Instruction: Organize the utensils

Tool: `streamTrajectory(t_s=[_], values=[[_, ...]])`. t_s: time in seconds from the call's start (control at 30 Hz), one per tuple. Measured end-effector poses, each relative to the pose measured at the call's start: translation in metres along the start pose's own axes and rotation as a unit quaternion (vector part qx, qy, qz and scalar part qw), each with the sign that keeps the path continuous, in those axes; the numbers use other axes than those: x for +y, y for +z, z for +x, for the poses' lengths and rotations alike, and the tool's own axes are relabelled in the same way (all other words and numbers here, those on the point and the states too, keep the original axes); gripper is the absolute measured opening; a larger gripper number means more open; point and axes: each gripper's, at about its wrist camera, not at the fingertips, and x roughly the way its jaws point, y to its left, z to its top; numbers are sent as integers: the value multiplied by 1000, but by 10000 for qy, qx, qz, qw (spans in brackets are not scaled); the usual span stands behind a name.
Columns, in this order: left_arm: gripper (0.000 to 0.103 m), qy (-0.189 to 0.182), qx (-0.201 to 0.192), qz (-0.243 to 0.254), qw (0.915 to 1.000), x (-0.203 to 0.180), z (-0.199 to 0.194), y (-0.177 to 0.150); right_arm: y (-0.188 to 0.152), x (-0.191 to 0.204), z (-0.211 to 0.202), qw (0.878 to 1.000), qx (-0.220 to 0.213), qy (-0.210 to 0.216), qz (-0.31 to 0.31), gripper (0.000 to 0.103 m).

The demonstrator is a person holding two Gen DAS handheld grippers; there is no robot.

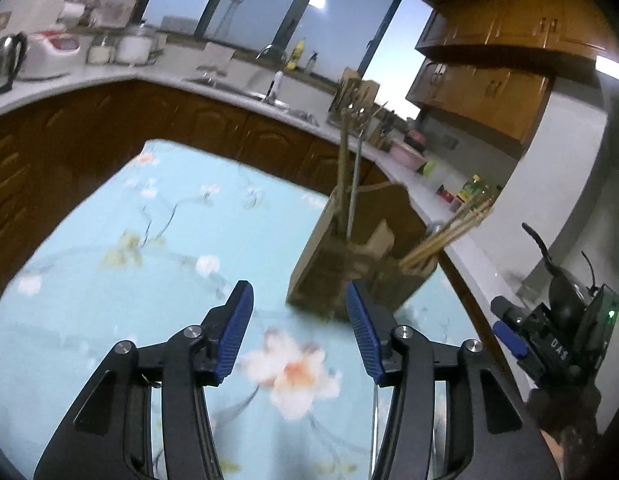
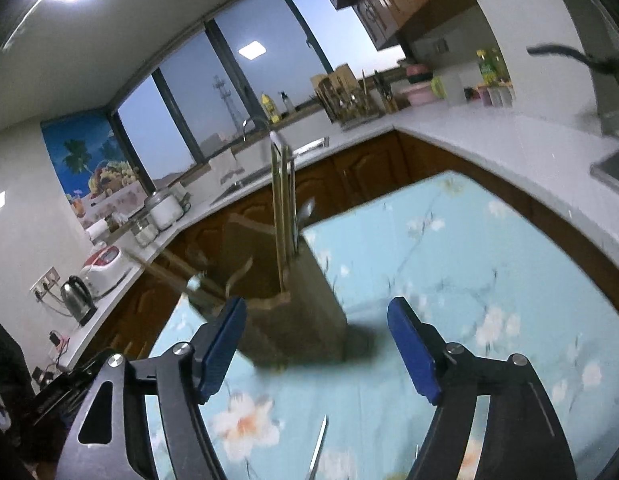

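Left gripper (image 1: 299,332) hovering above the floral blue tablecloth (image 1: 109,280), blue pads (image 1: 237,328) spread wide with nothing between them. Right gripper (image 2: 317,344) likewise gaping over the same cloth, clamped on nothing. Standing on the cloth ahead of both: a wooden utensil holder (image 1: 333,272), divided into compartments. In the tall rear slot, upright, a few long handles (image 1: 347,176), probably wood and metal, though too blurred to name. In a lower side compartment, a bundle of bamboo chopsticks (image 1: 449,232) leaning outward. Lying flat on the cloth near the bottom edge of the right wrist view, a slim metal utensil (image 2: 319,444), only its tip showing. Behind the table, a white countertop (image 1: 229,76) with sink, kettle (image 1: 5,60) and a second utensil rack (image 2: 345,96).
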Motion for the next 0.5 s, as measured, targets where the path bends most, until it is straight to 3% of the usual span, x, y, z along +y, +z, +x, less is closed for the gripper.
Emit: streamTrajectory(t_s=[0.2, 0.5], values=[[50, 193, 159, 8, 9997, 11, -21, -31, -40, 4, -14, 9993, 327, 76, -172, 76], [52, 258, 98, 210, 9994, 11, -45, -60, -68, 11, -45, 9985, 284, -14, -460, 79]])
